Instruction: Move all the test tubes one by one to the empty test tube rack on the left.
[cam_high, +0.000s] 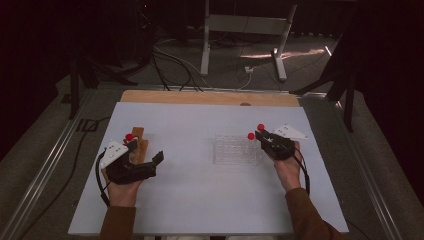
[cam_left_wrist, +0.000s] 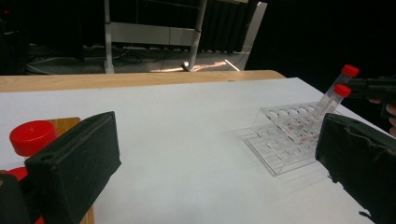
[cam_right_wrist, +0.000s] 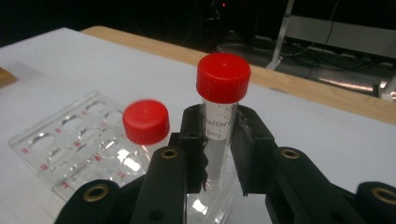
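A: What does the right gripper view add to the high view?

B: It shows the right gripper clamped on a clear tube with a red cap, upright between its pads, and a second tube leaning in the clear rack just beside it. The high view places that rack mid-table, touching the gripper's tip.

A: And the left gripper?

B: The left gripper stands apart, holding nothing; red-capped tubes lie on a wooden board beside its left jaw.
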